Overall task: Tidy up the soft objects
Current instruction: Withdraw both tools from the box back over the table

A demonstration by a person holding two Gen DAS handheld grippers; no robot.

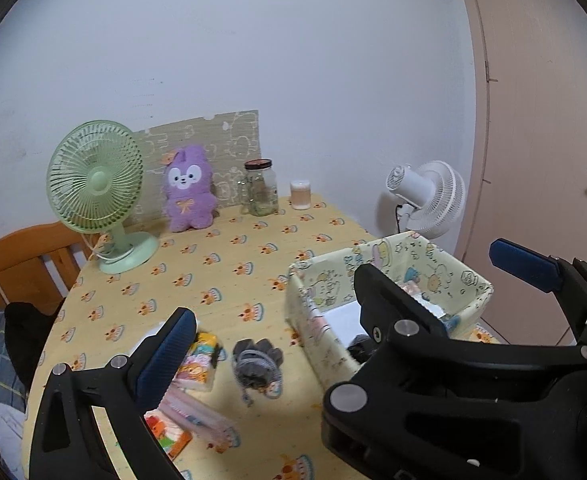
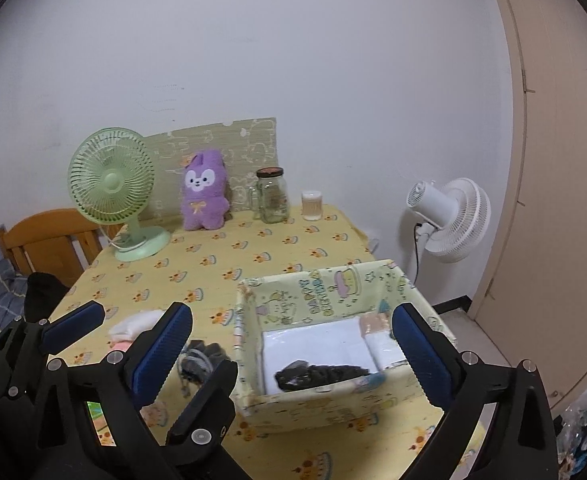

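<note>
On patterned tablecloth [image 2: 213, 256] | square fabric bin [image 2: 317, 394] | knitted grey bundle [image 1: 258, 362]

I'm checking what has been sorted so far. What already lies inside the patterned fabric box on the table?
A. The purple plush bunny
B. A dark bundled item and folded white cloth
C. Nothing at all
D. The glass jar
B: the right wrist view looks into the fabric box and shows a dark bundle lying at the near edge of folded white cloth.
</note>
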